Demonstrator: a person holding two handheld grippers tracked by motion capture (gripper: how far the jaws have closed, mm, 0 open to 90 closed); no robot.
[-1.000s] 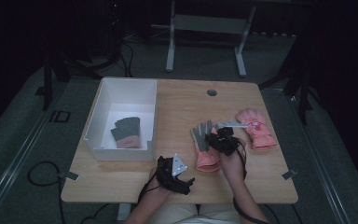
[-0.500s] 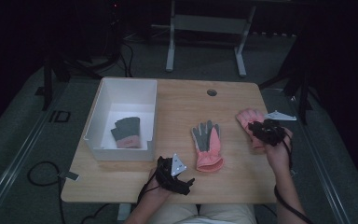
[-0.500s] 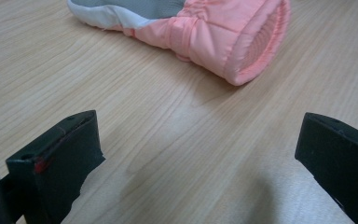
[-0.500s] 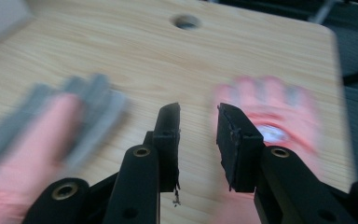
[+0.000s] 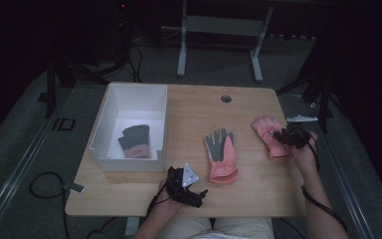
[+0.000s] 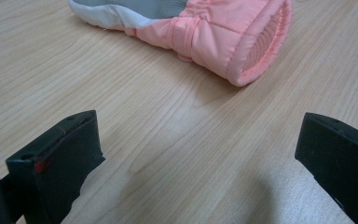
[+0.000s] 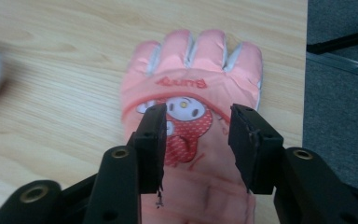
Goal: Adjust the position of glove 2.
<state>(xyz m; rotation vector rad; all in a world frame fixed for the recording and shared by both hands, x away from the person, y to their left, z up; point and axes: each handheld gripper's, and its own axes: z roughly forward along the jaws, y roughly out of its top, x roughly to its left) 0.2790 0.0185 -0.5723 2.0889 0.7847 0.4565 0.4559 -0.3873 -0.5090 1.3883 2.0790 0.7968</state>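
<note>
While its fingers (image 7: 196, 144), just spreading with nothing pinched, hover over the cartoon-printed pink glove (image 7: 200, 93), its long axis runs toward 12 o'clock, nearest the right gripper (image 5: 291, 138).

Pink glove (image 7: 193, 116) — small red lettering, upside down, not legible.

Dim room, grey carpet (image 5: 25, 149)

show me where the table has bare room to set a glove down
Bare wood lies along the far edge, between the white bin and the cable hole, and in the strip between the palm-up glove and the pink glove. The near edge right of the left tool is free. The right edge is crowded by the right tool.
</note>
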